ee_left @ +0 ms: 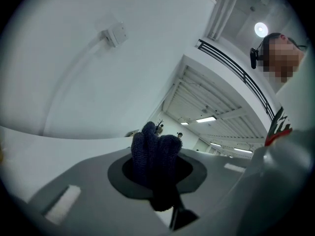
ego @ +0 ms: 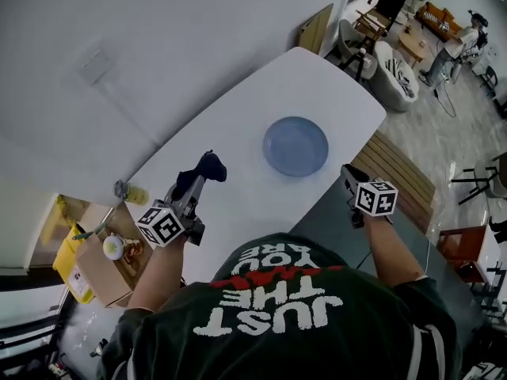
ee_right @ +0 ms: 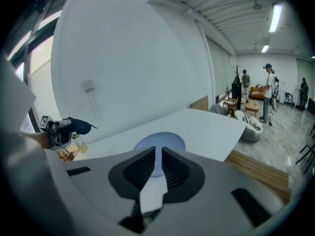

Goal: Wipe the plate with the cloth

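Observation:
A round blue plate [ego: 295, 146] lies on the white table [ego: 317, 85], right of its middle; in the right gripper view the plate [ee_right: 170, 139] shows just beyond the jaws. My left gripper [ego: 198, 182] hovers over the table's near left part, shut on a bunched dark blue cloth [ego: 209, 167]. The cloth [ee_left: 155, 154] sticks up from between that gripper's jaws. My right gripper [ego: 349, 177] is at the table's near right edge, a short way from the plate. It [ee_right: 156, 154] is shut, holds nothing, and points down toward the plate.
A white wall with a socket box [ego: 94, 65] runs along the table's far side. A cardboard box [ego: 107, 271] with small items and a yellow object [ego: 66, 264] sit low on the left. A slatted wooden bench [ego: 400, 174] flanks the table's right; chairs and people are farther off.

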Available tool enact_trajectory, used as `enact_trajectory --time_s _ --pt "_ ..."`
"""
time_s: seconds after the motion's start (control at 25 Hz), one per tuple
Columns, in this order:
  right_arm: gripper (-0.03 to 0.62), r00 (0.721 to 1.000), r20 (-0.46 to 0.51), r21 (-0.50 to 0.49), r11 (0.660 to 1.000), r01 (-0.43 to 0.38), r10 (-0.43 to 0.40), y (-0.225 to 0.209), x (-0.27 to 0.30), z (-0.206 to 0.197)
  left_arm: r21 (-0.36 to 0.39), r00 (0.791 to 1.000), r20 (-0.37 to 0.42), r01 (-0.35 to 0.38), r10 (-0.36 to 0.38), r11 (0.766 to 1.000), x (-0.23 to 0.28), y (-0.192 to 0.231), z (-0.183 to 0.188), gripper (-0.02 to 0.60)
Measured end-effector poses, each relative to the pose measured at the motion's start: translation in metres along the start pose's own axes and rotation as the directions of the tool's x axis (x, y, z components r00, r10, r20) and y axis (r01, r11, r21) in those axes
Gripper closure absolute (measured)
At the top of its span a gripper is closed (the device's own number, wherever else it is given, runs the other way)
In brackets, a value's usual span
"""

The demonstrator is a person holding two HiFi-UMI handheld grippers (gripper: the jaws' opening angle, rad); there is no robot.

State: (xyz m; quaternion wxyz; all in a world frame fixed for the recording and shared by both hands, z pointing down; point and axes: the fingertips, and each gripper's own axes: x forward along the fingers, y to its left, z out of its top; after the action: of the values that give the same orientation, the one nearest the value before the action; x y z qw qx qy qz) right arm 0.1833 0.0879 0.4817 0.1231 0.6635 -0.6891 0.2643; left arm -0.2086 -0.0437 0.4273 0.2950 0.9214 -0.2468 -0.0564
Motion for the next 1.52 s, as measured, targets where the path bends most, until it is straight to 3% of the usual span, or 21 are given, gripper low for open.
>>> enact_trajectory --time_s 0.08,0.2,0.4,0.6,0.68,0.8,1.0,1.2,1.36,1.44,1.52 --pt "0.576 0.998 -0.060 0.018 1.000 0.001 0.000 -0.021 0.030 -0.007 -0.002 0.999 -0.008 -0.038 0.038 0.999 0.007 0.012 -0.002 0.515" --pt "0.495 0.988 -0.158 0.025 1.000 0.001 0.003 -0.057 0.079 -0.019 0.011 0.995 -0.018 -0.094 0.094 0.996 0.016 0.023 -0.003 0.515" --pt "0.442 0.950 -0.309 0.047 0.998 -0.038 0.050 -0.101 0.151 -0.048 -0.019 0.978 -0.016 -0.206 0.206 0.978 0.039 0.056 -0.006 0.515" --pt "0.444 0.886 -0.439 0.118 0.987 -0.105 0.146 -0.098 0.200 -0.077 -0.043 0.944 -0.067 -0.326 0.323 0.944 0.055 0.096 -0.010 0.515" --pt "0.530 0.881 -0.443 0.182 0.979 -0.091 0.164 -0.097 0.211 -0.079 -0.040 0.942 -0.090 -0.329 0.324 0.944 0.066 0.102 -0.013 0.515" --pt "0.566 0.896 -0.402 0.300 0.952 -0.066 0.189 -0.094 0.225 -0.073 -0.032 0.951 -0.118 -0.292 0.287 0.956 0.086 0.102 -0.013 0.515" --pt "0.577 0.915 -0.364 0.341 0.939 -0.041 0.172 -0.090 0.234 -0.067 0.012 0.960 -0.208 -0.187 0.186 0.982 0.138 0.093 -0.013 0.515" --pt "0.577 0.917 -0.364 0.356 0.934 -0.027 0.166 -0.080 0.236 -0.071 0.073 0.939 -0.340 -0.028 0.051 0.997 0.214 0.057 -0.039 0.515" --pt "0.577 0.915 -0.364 0.378 0.926 -0.023 0.172 -0.071 0.237 -0.075 0.093 0.891 -0.453 0.080 -0.029 0.992 0.282 0.027 -0.083 0.515" --pt "0.577 0.915 -0.361 0.389 0.921 -0.025 0.178 -0.069 0.238 -0.074 0.090 0.843 -0.531 0.156 -0.085 0.984 0.313 0.004 -0.118 0.515" --pt "0.577 0.914 -0.360 0.400 0.916 -0.028 0.186 -0.066 0.240 -0.073 0.073 0.772 -0.621 0.231 -0.137 0.970 0.333 -0.018 -0.162 0.515"
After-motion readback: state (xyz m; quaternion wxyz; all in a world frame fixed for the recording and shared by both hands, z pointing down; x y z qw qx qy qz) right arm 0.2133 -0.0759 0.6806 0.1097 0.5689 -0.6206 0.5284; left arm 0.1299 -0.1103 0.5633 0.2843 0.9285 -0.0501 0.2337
